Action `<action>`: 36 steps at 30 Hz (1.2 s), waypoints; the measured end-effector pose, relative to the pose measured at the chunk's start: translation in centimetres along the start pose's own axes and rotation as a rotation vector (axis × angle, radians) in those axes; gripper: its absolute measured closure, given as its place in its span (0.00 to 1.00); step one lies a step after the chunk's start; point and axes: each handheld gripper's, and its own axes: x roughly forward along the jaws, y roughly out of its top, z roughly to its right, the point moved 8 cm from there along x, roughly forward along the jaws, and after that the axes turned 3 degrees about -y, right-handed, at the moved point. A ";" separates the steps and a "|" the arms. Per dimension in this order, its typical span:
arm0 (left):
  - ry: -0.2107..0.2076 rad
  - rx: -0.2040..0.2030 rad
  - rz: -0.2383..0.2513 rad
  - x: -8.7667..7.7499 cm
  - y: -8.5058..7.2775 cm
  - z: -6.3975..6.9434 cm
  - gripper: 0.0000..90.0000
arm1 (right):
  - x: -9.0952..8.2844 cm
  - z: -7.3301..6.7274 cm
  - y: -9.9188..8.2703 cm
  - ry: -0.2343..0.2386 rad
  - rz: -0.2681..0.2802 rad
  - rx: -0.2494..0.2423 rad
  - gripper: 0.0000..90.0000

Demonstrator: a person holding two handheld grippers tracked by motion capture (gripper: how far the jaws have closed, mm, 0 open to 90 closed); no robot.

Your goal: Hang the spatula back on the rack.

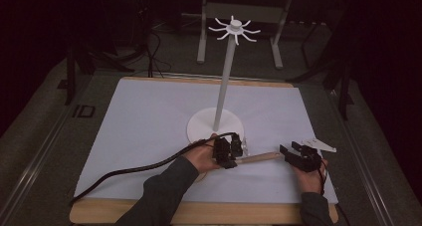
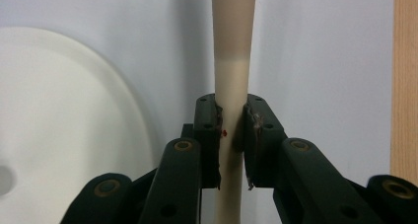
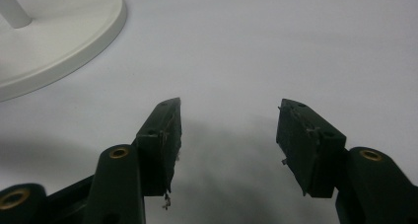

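On the white sheet (image 1: pixel 149 121) covering the counter (image 1: pixel 199 212), the left gripper (image 1: pixel 230 151) had its 2 jaws pinching a wooden stick (image 2: pixel 231 76) near one end; the stick lay about level, just in front of the round base (image 1: pixel 199 126) of the white stand (image 1: pixel 226 71), its free end reaching toward the right gripper (image 3: pixel 229 130); that gripper's jaws stood spread, nothing between them, just beside the stick's tip.
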 end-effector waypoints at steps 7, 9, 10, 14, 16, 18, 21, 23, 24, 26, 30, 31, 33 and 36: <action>0.085 -0.060 0.082 -2.2 -0.7 -1.4 0.87 | 0.0 0.0 0.0 -0.001 -0.002 0.000 0.47; 0.109 -0.079 0.114 -2.9 -1.0 -1.7 0.87 | 0.0 -0.1 0.0 -0.002 -0.002 0.000 0.47; 0.118 -0.087 0.124 -3.2 -1.1 -1.8 0.87 | 0.0 -0.1 0.0 -0.003 -0.002 -0.001 0.47; 0.152 -0.105 0.158 -4.1 -1.4 -2.2 0.87 | 0.0 0.0 0.0 -0.002 -0.001 0.000 0.47; 0.155 -0.119 0.169 -4.4 -1.6 -2.3 0.87 | 0.0 0.0 0.0 -0.002 -0.002 -0.002 0.47; 0.162 -0.128 0.178 -4.6 -1.7 -2.4 0.87 | 0.0 0.0 0.0 -0.002 -0.002 -0.003 0.47; 0.172 -0.139 0.188 -5.0 -2.0 -2.6 0.87 | 0.0 0.0 0.0 -0.001 -0.002 -0.003 0.47; 0.188 -0.145 0.191 -5.3 -2.1 -2.7 0.87 | 0.0 0.0 0.0 -0.001 -0.002 -0.001 0.47; 0.198 -0.144 0.192 -5.6 -2.1 -2.8 0.87 | 0.0 0.0 0.0 -0.001 -0.001 -0.003 0.47; 0.206 -0.152 0.204 -5.9 -2.2 -2.9 0.87 | 0.0 0.0 0.0 -0.001 -0.001 -0.001 0.47; 0.231 -0.171 0.231 -6.7 -2.5 -3.1 0.87 | 0.0 0.0 0.0 -0.001 -0.002 -0.001 0.47; 0.238 -0.181 0.249 -7.0 -2.6 -3.1 0.87 | 0.0 0.0 0.0 -0.001 -0.001 -0.001 0.47; 0.247 -0.183 0.257 -7.3 -2.8 -3.3 0.87 | 0.0 0.0 0.0 -0.001 -0.001 -0.002 0.47; 0.264 -0.200 0.287 -8.0 -2.9 -3.5 0.87 | 0.0 0.0 0.0 -0.001 -0.002 -0.002 0.47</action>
